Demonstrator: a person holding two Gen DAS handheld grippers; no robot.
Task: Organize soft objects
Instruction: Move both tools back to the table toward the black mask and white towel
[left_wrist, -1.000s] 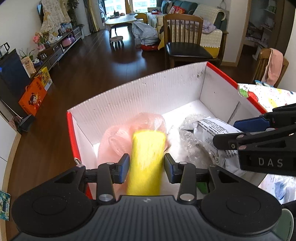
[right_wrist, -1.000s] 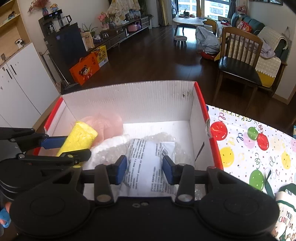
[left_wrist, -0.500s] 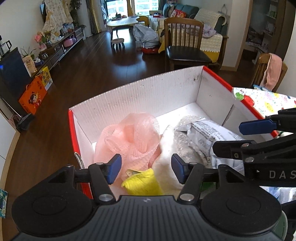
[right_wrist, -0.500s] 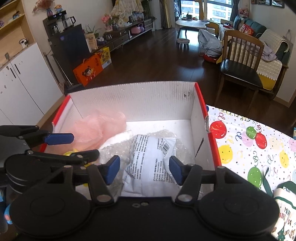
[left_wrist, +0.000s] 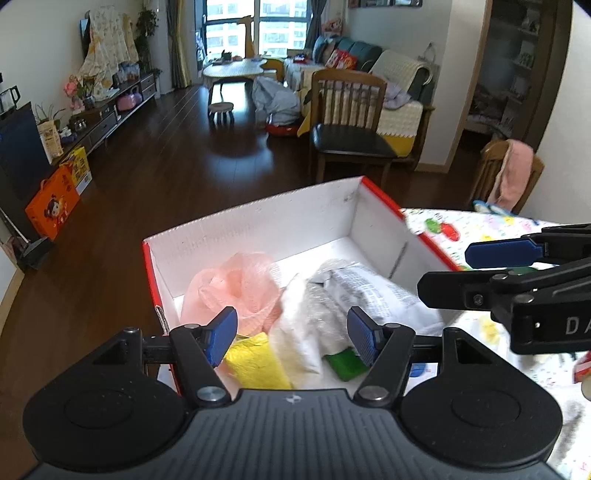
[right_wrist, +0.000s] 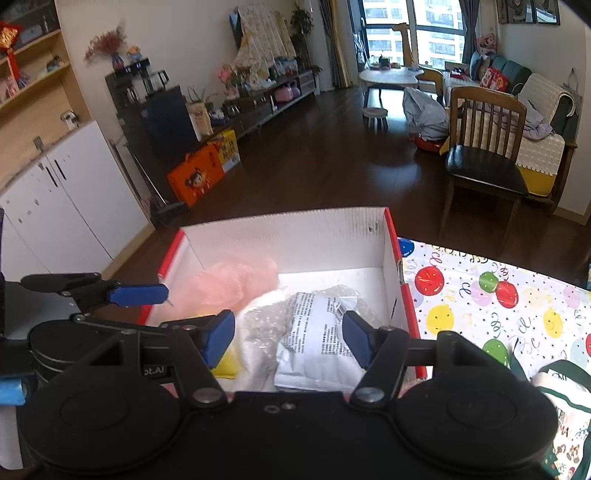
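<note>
Down at 6 o'clock, the left gripper (left_wrist: 291, 334) and right gripper (right_wrist: 288, 338) are both opening, pinching nothing. Inside the red-edged white box (left_wrist: 258, 225): pink mesh pouf (left_wrist: 236, 288), yellow sponge (left_wrist: 255, 363), white printed mailer bag (right_wrist: 317, 339), text unreadable. "DA" shows on the right gripper.

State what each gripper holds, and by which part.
Nothing: left gripper and right gripper have jaws opening, clear of the items in the box.

The box (left_wrist: 280, 221) is white corrugated cardboard, matt, with red edges. The puff (left_wrist: 236, 291) is pink mesh. The pouch (right_wrist: 317, 339) is crinkled printed plastic over clear bubble wrap (right_wrist: 262, 325). The sponge (left_wrist: 255, 363) is matt yellow. The floor (left_wrist: 166, 177) is dark glossy wood.
</note>
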